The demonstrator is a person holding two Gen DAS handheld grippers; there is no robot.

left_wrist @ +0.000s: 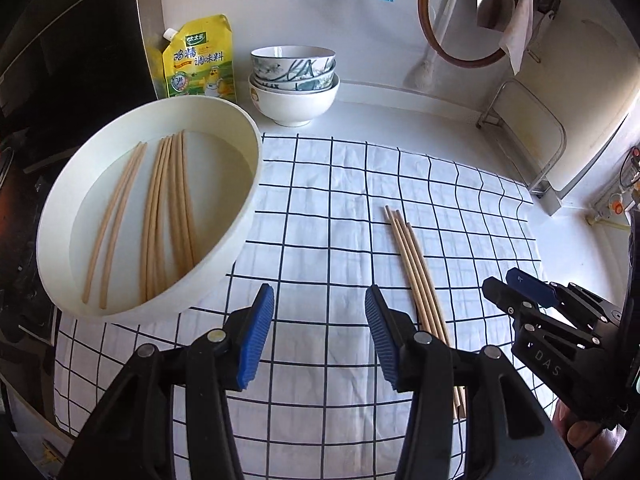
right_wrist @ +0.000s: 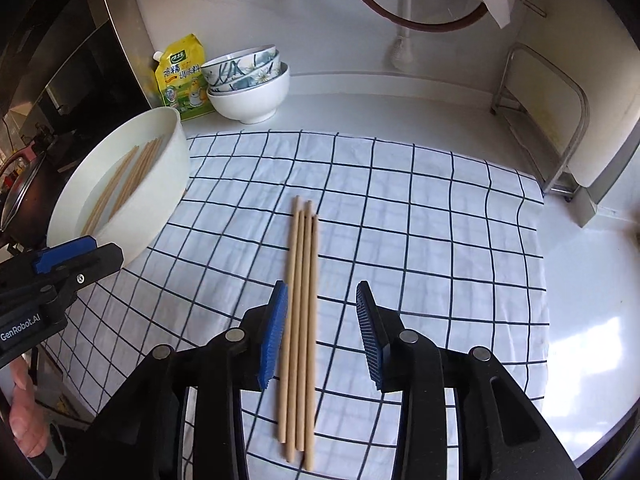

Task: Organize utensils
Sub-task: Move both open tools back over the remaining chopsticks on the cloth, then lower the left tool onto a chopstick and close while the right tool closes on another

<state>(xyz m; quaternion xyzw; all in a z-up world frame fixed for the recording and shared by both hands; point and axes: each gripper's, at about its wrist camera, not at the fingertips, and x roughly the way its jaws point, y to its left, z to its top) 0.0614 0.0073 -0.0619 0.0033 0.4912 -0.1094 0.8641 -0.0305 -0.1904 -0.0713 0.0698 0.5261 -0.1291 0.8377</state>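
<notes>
Several wooden chopsticks (right_wrist: 301,320) lie side by side on the checked cloth (right_wrist: 420,220); they also show in the left wrist view (left_wrist: 416,272). More chopsticks (left_wrist: 160,216) lie in water in a round white basin (left_wrist: 240,224), seen at the left in the right wrist view (right_wrist: 160,168). My right gripper (right_wrist: 322,332) is open, its jaws on either side of the chopsticks on the cloth, just above them. My left gripper (left_wrist: 320,332) is open and empty above the cloth, right of the basin.
Stacked bowls (left_wrist: 294,80) and a yellow seasoning pouch (left_wrist: 198,60) stand at the back by the wall. A metal rack (right_wrist: 560,128) stands at the right. A dark stove (left_wrist: 32,160) lies left of the basin.
</notes>
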